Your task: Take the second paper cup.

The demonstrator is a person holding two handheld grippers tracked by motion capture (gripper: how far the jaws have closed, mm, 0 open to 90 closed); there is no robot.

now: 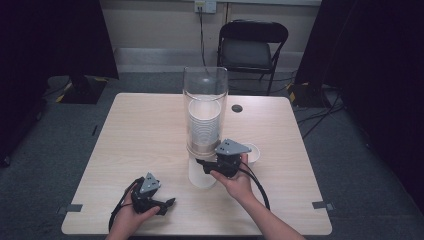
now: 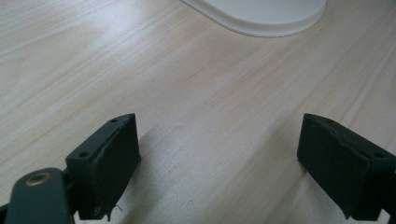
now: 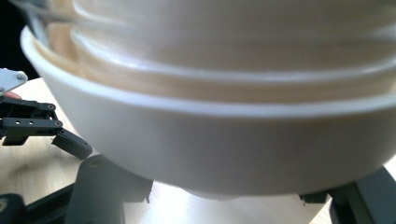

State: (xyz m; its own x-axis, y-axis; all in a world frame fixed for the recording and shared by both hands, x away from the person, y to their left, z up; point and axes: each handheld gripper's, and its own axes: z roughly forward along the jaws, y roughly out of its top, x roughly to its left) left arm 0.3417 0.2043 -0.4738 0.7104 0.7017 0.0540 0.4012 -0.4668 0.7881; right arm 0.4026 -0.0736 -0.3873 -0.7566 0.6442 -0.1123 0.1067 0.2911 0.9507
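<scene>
The left gripper [image 1: 167,204] rests low on the table [image 1: 140,130], jaws spread wide and empty. At the table's middle, the clear tube [image 1: 205,107] of stacked cups stands upright. The right gripper [image 1: 204,166] reaches its bottom cup [image 3: 224,149], jaws apart either side; actual contact is unclear.

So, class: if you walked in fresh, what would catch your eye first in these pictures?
The tall clear tube at the table's middle, stacked with white cups, draws the eye first. The right gripper reaches to the lowest cup at its base, jaws either side of it. The left gripper lies open on the table near the front edge.
</scene>
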